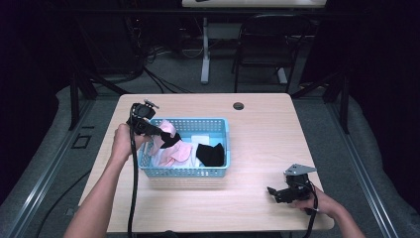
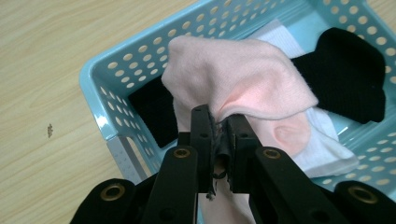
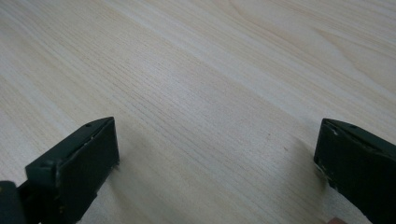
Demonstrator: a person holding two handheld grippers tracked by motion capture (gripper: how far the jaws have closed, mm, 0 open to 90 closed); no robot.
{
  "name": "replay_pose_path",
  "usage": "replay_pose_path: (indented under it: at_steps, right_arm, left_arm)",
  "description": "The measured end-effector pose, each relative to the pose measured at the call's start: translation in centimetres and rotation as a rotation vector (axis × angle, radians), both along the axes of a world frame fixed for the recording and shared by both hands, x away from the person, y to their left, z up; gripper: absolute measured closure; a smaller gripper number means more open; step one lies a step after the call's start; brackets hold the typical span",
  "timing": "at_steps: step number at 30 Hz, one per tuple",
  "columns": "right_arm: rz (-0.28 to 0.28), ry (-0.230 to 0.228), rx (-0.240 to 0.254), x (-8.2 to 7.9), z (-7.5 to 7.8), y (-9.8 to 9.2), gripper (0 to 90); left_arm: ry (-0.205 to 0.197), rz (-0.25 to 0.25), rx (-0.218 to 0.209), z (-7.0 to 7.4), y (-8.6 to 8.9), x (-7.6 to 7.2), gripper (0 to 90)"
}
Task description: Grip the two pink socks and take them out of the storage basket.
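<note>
Wooden table [image 1: 257, 129]: left gripper [image 1: 161, 134] over basket [image 1: 218, 124], fingers pinching pink sock [image 2: 233, 79]; right gripper [image 1: 272, 191] fingers spread.

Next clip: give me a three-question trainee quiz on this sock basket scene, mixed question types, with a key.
1. True or false: the left hand-held gripper is shut on a pink sock.
2. Which of these lies inside the blue basket? A) a black sock B) a red cup C) a green towel
3. What lies below the open right hand-held gripper: bare table or cloth?

Key: 1 true. 2 A. 3 bare table; its jaws stand wide apart with nothing between them.
</note>
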State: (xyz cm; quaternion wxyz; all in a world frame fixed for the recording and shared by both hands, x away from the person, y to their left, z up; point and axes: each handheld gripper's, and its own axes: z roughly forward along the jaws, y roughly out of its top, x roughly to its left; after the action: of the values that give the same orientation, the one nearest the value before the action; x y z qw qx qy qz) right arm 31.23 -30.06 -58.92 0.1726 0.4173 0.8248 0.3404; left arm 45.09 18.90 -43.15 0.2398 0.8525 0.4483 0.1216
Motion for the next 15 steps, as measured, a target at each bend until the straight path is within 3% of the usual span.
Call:
replay_pose_path:
  at_steps: [15]
  right_arm:
    - [0.001,0.0,0.0,0.0,0.0,0.0,0.0]
  left_arm:
    - [-0.046,-0.016,-0.007,4.1,0.9,-1.2,83.8]
